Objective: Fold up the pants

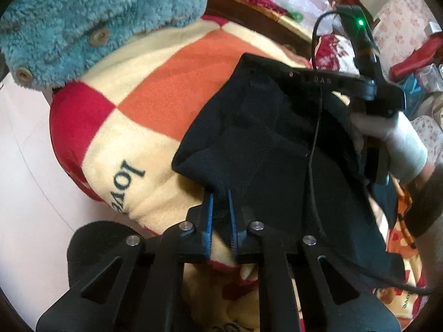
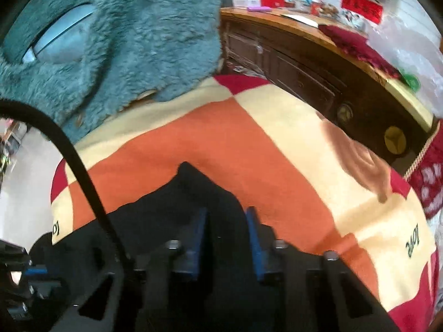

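Black pants [image 1: 257, 149] hang bunched over a checked orange, cream and red blanket [image 1: 155, 94]. My left gripper [image 1: 220, 193] is shut on a lower edge of the pants, its blue pads pinching the cloth. In the left wrist view the right gripper [image 1: 368, 94] shows at the upper right in a white-gloved hand, against the pants' top edge. In the right wrist view my right gripper [image 2: 227, 213] has black cloth [image 2: 191, 193] bunched between its blue pads, above the same blanket [image 2: 249, 144].
A teal fluffy coat with wooden buttons [image 1: 91, 22] lies on the blanket's far side. A dark wooden cabinet [image 2: 318, 74] with clutter on top stands behind. White floor [image 1: 25, 182] lies to the left. A black cable [image 2: 83, 171] crosses the right wrist view.
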`<state>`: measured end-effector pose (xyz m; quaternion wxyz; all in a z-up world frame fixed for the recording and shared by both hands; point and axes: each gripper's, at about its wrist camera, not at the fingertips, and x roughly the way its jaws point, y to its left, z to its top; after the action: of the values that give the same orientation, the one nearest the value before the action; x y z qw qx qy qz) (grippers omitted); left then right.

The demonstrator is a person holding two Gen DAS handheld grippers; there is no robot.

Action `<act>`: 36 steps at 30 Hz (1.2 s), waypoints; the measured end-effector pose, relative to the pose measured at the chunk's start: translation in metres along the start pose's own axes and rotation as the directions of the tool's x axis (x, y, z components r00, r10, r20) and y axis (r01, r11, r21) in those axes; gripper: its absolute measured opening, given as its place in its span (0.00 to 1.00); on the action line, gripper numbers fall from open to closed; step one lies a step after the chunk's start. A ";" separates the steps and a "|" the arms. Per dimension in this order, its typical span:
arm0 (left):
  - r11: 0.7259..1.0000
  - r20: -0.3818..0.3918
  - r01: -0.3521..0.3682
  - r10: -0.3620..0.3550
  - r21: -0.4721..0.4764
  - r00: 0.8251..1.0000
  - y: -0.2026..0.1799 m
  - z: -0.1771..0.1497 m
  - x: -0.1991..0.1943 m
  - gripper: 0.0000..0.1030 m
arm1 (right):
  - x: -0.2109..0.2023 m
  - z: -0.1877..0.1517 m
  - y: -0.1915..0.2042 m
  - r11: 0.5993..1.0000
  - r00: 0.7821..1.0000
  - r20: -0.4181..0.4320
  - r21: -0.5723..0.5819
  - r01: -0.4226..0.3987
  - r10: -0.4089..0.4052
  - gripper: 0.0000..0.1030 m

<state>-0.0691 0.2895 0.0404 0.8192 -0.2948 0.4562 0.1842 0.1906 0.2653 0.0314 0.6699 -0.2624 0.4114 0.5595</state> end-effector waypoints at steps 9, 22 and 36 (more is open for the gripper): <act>1.000 0.048 0.024 -0.024 0.015 0.999 0.000 0.005 -0.021 0.07 | -0.037 0.018 0.021 1.000 0.993 0.113 0.021 -0.023 0.021 0.07; 0.997 0.043 -0.042 0.045 -0.066 0.998 0.030 -0.005 -0.027 0.06 | -0.002 0.051 0.038 0.997 0.985 0.175 0.077 -0.011 -0.003 0.09; 0.995 0.068 -0.103 0.104 -0.016 0.992 0.029 -0.014 -0.055 0.47 | -0.115 -0.043 0.033 0.974 0.967 0.253 0.214 -0.067 0.011 0.38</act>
<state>-0.1234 0.3003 0.0729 0.8218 -0.2694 0.4413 0.2393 0.1440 0.1764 0.1097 0.7303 -0.1054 0.3885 0.5520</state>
